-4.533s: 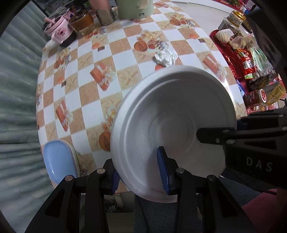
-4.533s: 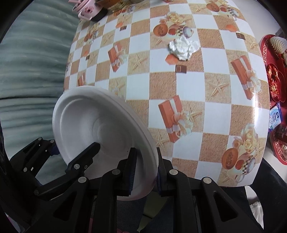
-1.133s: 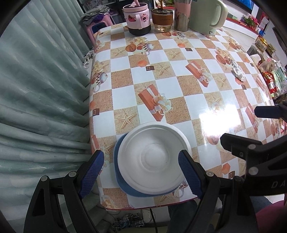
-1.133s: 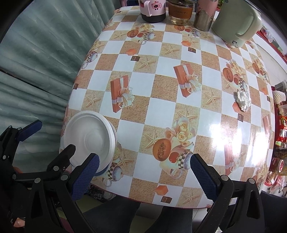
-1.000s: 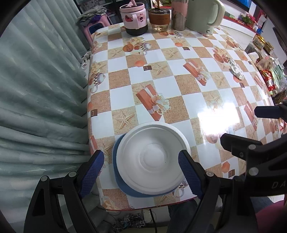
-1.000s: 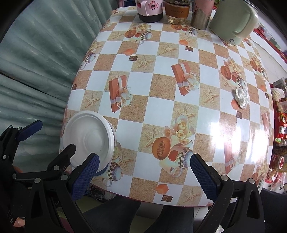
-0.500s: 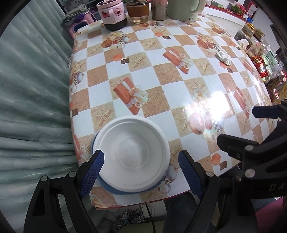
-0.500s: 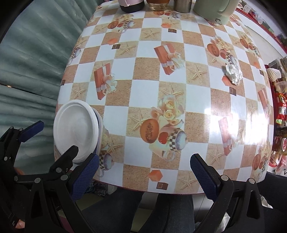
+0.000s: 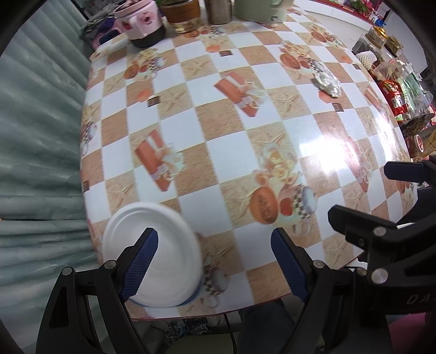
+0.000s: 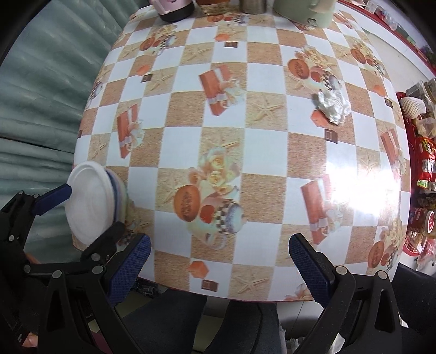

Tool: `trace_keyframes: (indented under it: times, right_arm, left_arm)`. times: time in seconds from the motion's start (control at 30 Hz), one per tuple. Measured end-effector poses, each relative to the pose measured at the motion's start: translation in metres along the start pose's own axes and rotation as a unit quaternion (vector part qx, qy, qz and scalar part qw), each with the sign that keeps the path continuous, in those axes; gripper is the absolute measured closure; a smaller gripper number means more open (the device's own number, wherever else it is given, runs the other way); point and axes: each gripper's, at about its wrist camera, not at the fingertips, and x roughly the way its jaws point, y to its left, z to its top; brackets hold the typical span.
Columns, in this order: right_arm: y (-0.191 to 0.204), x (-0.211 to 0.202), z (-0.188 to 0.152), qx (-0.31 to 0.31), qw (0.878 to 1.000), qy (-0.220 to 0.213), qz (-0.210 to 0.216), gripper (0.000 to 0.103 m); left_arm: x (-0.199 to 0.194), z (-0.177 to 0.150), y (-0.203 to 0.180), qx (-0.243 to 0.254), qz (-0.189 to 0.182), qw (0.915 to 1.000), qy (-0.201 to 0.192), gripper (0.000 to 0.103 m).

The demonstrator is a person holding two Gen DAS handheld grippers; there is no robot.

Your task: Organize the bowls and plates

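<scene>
Closest to us, the left gripper (image 9: 212,261) is spread wide and holds nothing, and the right gripper (image 10: 219,262) is spread wide and empty too. Just past the left one, the white plate (image 9: 155,253) sits on top of a blue plate (image 9: 196,292), and only a thin blue edge peeks out. The stack rests at the near left corner of the table (image 9: 226,130), right by the edge. It looks like the stacking step is done, since no other plate or bowl shows on the checkered cloth. The next move is probably to look for more dishes, or to push the stack a bit away from the edge so it cannot fall. Farther off lies a crumpled bit of foil (image 10: 331,106). At the far end stand a pink mug (image 9: 141,23), a brown jar (image 9: 184,12) and a green kettle (image 9: 259,11).
</scene>
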Motion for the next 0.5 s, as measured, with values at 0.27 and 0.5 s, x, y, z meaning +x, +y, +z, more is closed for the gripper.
trace_keyframes:
  times: [0.27, 0.5]
  right_arm:
    - [-0.055, 0.002, 0.020, 0.031, 1.000, -0.004, 0.001, 0.001]
    - [-0.099, 0.007, 0.045, 0.053, 0.999, -0.003, 0.004, 0.001]
  left_arm:
    - [0.011, 0.046, -0.034, -0.009, 0.003, 0.9999, 0.004, 0.015]
    - [0.020, 0.083, -0.056, -0.011, -0.004, 0.9999, -0.011, 0.015]
